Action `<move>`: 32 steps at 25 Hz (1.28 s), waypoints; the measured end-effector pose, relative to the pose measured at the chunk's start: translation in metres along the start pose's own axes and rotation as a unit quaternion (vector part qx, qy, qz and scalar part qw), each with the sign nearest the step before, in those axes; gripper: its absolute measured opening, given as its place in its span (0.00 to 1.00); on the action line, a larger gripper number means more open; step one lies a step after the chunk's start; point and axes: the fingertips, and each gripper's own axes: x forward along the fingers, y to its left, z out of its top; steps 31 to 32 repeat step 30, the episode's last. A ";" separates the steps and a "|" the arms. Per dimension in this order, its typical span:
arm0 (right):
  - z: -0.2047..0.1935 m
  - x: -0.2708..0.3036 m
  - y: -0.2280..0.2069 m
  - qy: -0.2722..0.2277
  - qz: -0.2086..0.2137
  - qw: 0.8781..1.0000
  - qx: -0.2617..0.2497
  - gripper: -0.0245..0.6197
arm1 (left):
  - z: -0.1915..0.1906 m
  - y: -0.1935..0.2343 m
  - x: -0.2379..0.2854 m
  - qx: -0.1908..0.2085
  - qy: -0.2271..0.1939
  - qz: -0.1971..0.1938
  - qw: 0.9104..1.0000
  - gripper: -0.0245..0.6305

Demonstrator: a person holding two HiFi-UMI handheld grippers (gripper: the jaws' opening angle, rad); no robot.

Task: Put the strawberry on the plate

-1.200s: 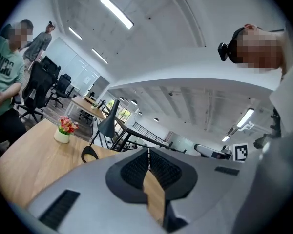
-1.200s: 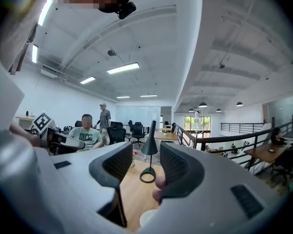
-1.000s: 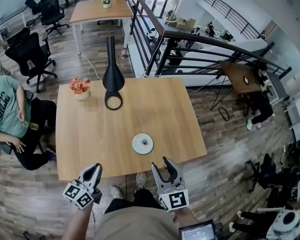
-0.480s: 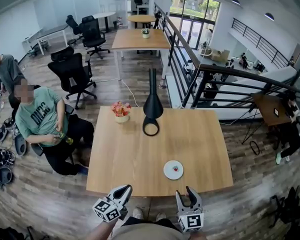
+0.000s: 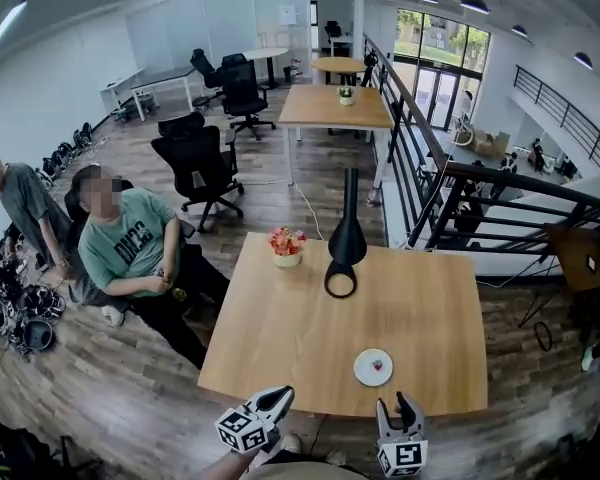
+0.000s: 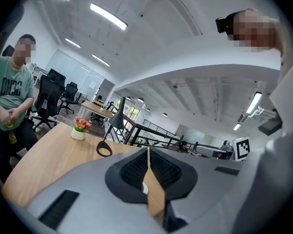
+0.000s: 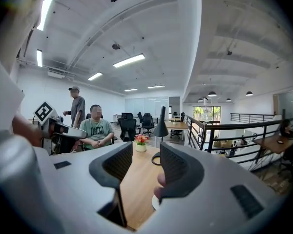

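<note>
Peeking past right tongs (image 7: pixel 146 150), half-hidden strawberry (image 7: pixel 159 183), plate (image 7: pixel 155 202)

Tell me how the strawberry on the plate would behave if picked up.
The strawberry looks small, so probably light. Its rounded shape on the smooth white plate suggests it may roll or slide if nudged. Being fruit, it likely bruises under a hard squeeze.

l gripper (image 6: pixel 148 153), fingers (image 6: pixel 133 172) together, over table (image 6: pixel 44 155)

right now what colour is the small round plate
The small round plate is white; head view best.
</note>
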 end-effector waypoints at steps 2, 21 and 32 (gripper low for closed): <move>-0.001 0.000 -0.006 0.001 0.004 1.000 0.001 0.32 | -0.003 -0.005 0.003 0.000 0.000 0.002 1.000 0.05; -0.016 -0.018 -0.040 0.021 0.009 1.000 -0.008 0.18 | -0.018 -0.042 0.037 0.006 0.017 -0.008 1.000 0.05; -0.014 -0.020 -0.047 0.010 0.009 1.000 -0.014 0.18 | -0.023 -0.047 0.042 0.010 0.021 -0.008 1.000 0.05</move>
